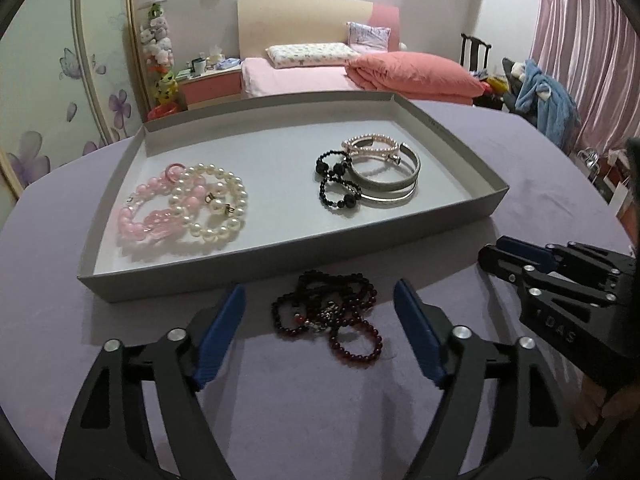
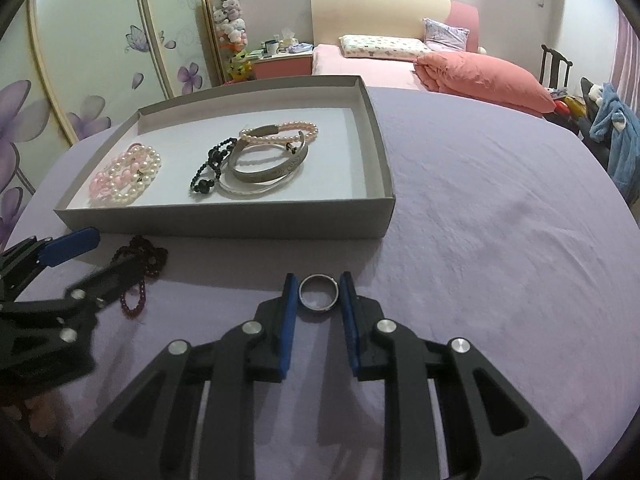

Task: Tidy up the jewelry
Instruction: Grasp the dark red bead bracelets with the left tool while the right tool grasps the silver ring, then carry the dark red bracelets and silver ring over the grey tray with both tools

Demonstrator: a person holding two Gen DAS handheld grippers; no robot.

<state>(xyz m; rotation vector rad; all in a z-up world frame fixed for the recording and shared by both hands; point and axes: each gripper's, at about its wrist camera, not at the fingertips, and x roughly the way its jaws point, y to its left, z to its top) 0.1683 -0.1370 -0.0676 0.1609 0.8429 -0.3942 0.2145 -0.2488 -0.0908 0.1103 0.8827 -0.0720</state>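
A grey tray (image 1: 248, 258) (image 2: 224, 224) lies on the purple cloth. It holds pink and white pearl bracelets (image 1: 188, 204) (image 2: 126, 176), black beads (image 1: 338, 184) (image 2: 208, 170) and silver bangles (image 1: 390, 178) (image 2: 266, 168). A dark red bead string (image 1: 332, 316) (image 2: 140, 268) lies in front of the tray, between the wide-open fingers of my left gripper (image 1: 320, 304) (image 2: 86, 264). My right gripper (image 2: 319, 292) (image 1: 496, 258) has its blue pads on both sides of a silver ring (image 2: 319, 293) on the cloth, touching or nearly touching it.
The purple cloth (image 2: 480, 220) stretches wide to the right of the tray. A bed with a pink quilt (image 1: 412, 76), a nightstand (image 1: 210, 84) and a chair with clothes (image 1: 540, 92) stand beyond the table.
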